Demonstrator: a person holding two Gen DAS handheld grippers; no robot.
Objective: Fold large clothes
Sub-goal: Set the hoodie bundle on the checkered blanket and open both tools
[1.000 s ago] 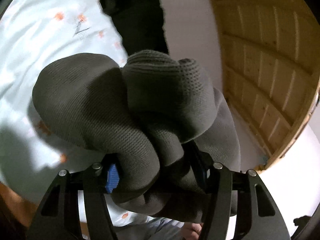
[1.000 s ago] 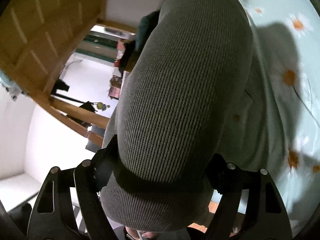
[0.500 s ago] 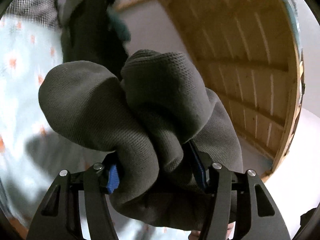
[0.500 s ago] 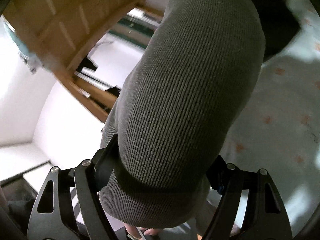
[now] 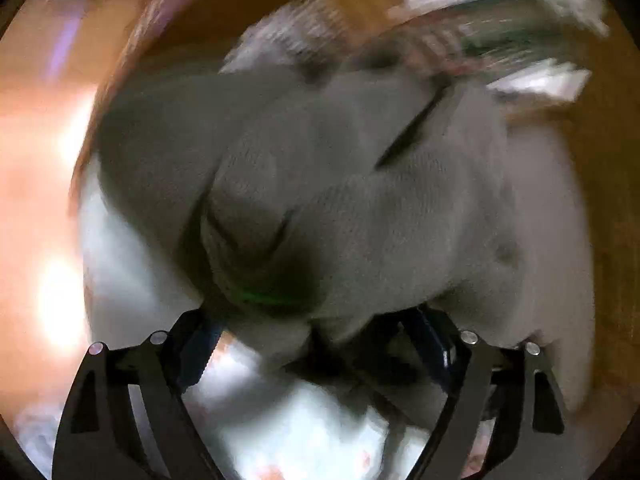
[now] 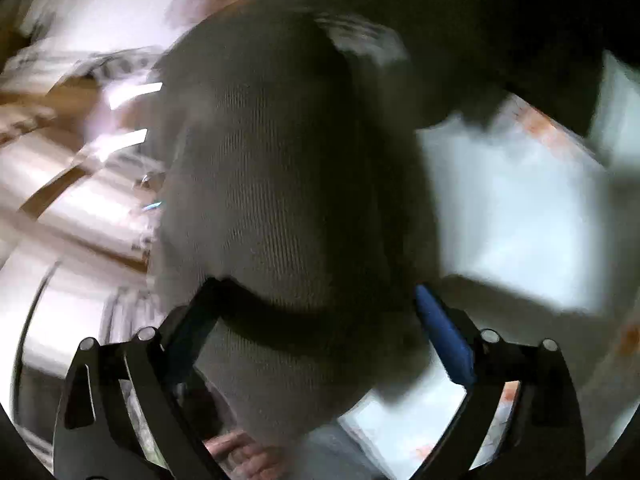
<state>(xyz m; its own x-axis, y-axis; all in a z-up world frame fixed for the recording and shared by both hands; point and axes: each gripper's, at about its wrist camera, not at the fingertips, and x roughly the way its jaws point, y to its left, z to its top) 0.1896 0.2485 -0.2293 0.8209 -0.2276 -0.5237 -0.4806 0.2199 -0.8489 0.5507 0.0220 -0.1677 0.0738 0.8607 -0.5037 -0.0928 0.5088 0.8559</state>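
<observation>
Both views are heavily smeared by motion. The grey garment [image 5: 360, 200] hides most of the pale bedsheet [image 5: 132, 280] behind it. Objects at the top of the left view are unreadable streaks. The right view's upper right corner is dark and indistinct.

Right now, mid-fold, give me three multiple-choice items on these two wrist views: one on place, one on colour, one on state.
1. Where is the garment in the right wrist view?
A. between the right gripper jaws
B. far off on the sheet
C. out of view

2. What colour is the garment?
A. red
B. grey
C. yellow

3. How do the left gripper jaws stand?
A. shut tight on nothing
B. out of view
C. spread wide, opening

Key: 1 A, the knit fills the gap between the jaws. 2 B, it is grey in both views. 3 C, the jaws stand wide apart with cloth bunched between them.
</observation>
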